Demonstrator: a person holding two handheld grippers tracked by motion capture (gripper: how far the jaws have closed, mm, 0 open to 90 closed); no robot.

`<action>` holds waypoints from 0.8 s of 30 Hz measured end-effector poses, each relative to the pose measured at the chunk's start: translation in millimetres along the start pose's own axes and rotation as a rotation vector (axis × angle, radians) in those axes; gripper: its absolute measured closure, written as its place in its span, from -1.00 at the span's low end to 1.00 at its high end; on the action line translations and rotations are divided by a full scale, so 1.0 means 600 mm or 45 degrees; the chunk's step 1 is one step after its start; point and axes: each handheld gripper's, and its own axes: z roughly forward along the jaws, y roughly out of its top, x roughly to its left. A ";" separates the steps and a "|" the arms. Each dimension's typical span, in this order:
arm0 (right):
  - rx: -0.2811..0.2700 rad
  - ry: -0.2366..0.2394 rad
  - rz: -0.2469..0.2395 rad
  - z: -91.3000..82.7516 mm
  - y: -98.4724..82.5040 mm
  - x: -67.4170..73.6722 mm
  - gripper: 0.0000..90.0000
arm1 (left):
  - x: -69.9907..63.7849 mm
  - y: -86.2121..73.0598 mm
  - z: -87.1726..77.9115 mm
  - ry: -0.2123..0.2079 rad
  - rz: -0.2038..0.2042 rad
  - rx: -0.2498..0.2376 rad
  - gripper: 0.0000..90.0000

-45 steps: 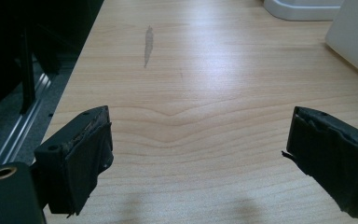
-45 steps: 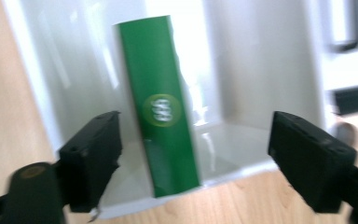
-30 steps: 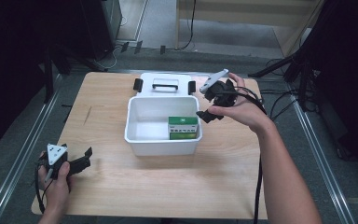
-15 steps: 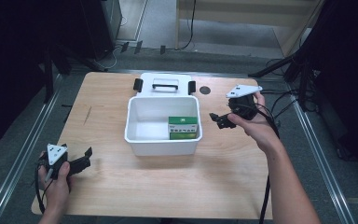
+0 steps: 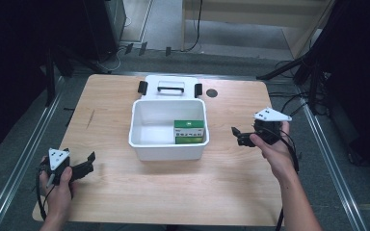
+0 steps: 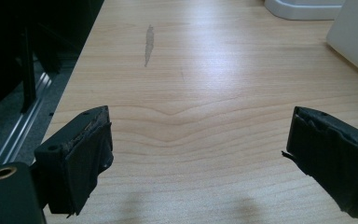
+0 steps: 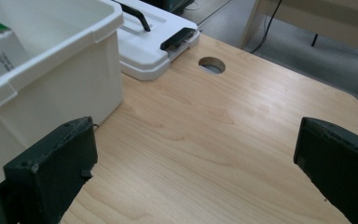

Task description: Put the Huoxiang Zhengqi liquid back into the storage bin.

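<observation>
Box (image 5: 189,132) in bin (image 5: 139,139), lid (image 5: 171,86) behind bin, on table (image 5: 173,192)

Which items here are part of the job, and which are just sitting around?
In the job:
- white bin, open on the table
- green box inside the bin, at its right side
- white lid with black handle and clips, lying behind the bin
- right gripper, open, beside the bin
- left gripper, open, at the table's near left corner

Just there:
- round hole in the table
- grey smudge on the wood
</observation>
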 end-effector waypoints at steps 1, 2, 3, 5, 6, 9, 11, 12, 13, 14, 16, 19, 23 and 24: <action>-0.006 0.000 0.015 -0.003 -0.008 -0.002 -1.00 | 0.000 0.000 0.000 0.001 -0.002 -0.001 -0.84; -0.015 -0.006 0.022 -0.006 -0.015 -0.003 -1.00 | 0.000 0.000 0.000 0.001 -0.003 0.000 -0.84; -0.028 -0.031 0.041 -0.010 -0.026 -0.005 -1.00 | 0.000 0.000 0.000 0.001 -0.004 -0.001 -0.84; -0.049 -0.056 0.072 -0.016 -0.042 -0.008 -1.00 | 0.000 0.000 0.000 0.001 -0.004 -0.002 -0.84; -0.067 -0.076 0.099 -0.020 -0.052 -0.010 -1.00 | 0.000 0.000 0.000 0.002 -0.004 -0.002 -0.84; -0.117 -0.125 0.178 -0.034 -0.083 -0.020 -1.00 | 0.000 0.000 0.000 0.002 -0.002 -0.001 -0.84; -0.141 -0.159 0.214 -0.043 -0.103 -0.027 -1.00 | 0.000 0.000 0.000 0.004 -0.004 -0.002 -0.84; -0.151 -0.156 0.238 -0.049 -0.116 -0.031 -1.00 | 0.000 0.000 0.000 0.006 -0.005 -0.002 -0.84; -0.154 -0.166 0.241 -0.052 -0.124 -0.033 -1.00 | 0.000 0.000 0.000 0.005 -0.003 -0.002 -0.84; -0.155 -0.181 0.247 -0.057 -0.134 -0.035 -1.00 | 0.000 0.000 0.000 0.004 -0.004 -0.002 -0.84; -0.158 -0.182 0.277 -0.066 -0.154 -0.041 -1.00 | 0.000 0.000 0.000 0.006 -0.003 -0.002 -0.84; -0.152 -0.205 0.303 -0.078 -0.187 -0.044 -1.00 | 0.000 0.000 0.000 0.007 0.000 -0.001 -0.84; -0.131 -0.215 0.347 -0.090 -0.229 -0.048 -1.00 | 0.000 0.000 -0.001 0.007 0.001 0.000 -0.84; -0.121 -0.227 0.352 -0.093 -0.238 -0.048 -1.00 | 0.000 0.000 -0.001 0.006 -0.001 0.000 -0.84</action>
